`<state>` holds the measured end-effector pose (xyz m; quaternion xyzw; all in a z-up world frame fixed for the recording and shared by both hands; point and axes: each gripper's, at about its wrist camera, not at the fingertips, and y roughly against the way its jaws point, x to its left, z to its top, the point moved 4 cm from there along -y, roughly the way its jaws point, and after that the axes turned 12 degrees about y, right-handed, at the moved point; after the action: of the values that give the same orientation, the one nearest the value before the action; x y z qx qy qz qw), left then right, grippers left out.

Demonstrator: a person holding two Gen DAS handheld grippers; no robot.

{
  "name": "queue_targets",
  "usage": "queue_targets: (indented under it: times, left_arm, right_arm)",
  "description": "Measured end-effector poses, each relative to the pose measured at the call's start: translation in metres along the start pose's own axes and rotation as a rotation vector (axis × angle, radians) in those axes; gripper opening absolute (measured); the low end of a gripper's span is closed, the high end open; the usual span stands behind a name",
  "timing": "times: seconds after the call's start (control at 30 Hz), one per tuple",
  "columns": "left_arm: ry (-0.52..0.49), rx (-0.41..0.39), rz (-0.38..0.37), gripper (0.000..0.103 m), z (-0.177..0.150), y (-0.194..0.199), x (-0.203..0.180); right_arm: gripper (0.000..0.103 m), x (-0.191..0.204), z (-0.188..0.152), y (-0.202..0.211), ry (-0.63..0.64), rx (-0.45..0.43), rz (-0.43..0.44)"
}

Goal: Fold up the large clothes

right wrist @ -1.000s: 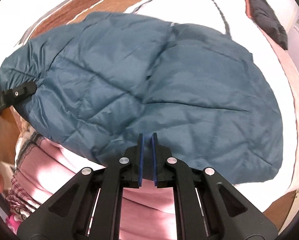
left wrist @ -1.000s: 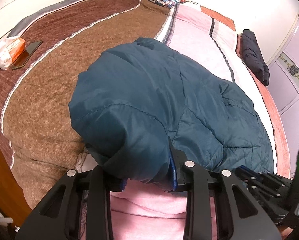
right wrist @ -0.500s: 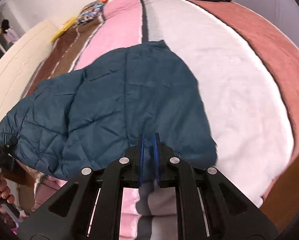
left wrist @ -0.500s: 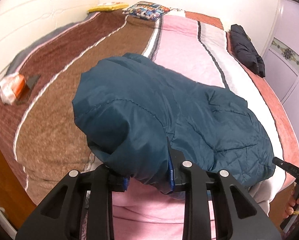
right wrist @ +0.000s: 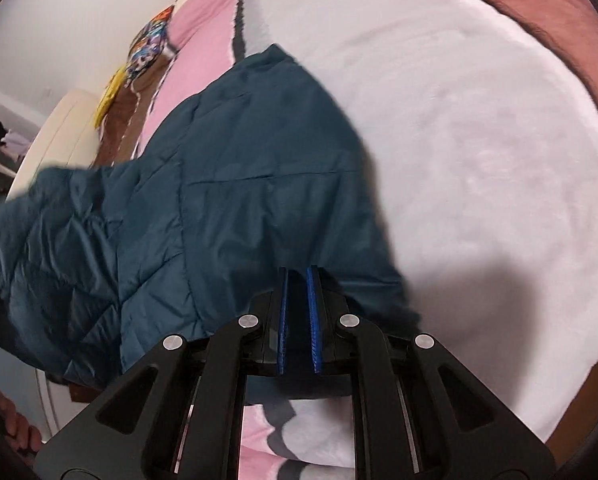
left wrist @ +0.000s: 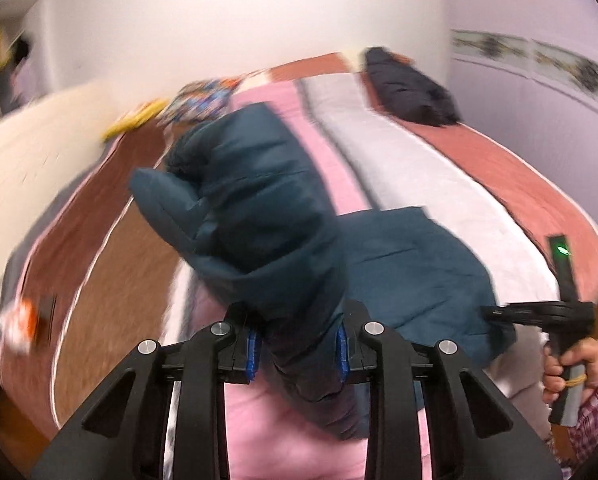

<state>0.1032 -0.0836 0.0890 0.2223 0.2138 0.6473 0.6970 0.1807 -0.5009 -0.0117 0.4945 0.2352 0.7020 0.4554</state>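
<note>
Striped bed (left wrist: 439, 168), teal jacket (left wrist: 259, 240) bunched in left gripper (left wrist: 298, 346)

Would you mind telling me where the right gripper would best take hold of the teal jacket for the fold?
Probably the near hem of the teal jacket, approached from the near bed edge. It lies flat and thin there, right ahead of the right gripper; the left gripper clamps a bulky lifted bunch.
</note>
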Motion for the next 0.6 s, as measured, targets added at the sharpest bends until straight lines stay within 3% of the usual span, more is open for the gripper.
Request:
queue_targets:
  times: [0.17,0.3,0.43,0.6]
  left_arm:
    - [-0.22,0.001,-0.125,0.028,-0.013,-0.013,-0.08]
    - [-0.344,0.074,-0.239,0.027,-0.041,-0.041,-0.139]
    - [-0.361,0.148,-0.312,0.027,-0.061,-0.073,-0.169]
    - [-0.313,0.229,-0.364,0.03,-0.069,-0.092,-0.174]
  right_arm:
    - [0.009,-0.007,-0.004,-0.006,0.006,0.007,0.054]
    - [0.009,-0.023,-0.012,-0.014,-0.031,0.021,0.112]
    - [0.005,-0.038,-0.019,-0.017,-0.078,0.024,0.159]
    - [0.005,-0.049,-0.023,-0.012,-0.117,0.021,0.209]
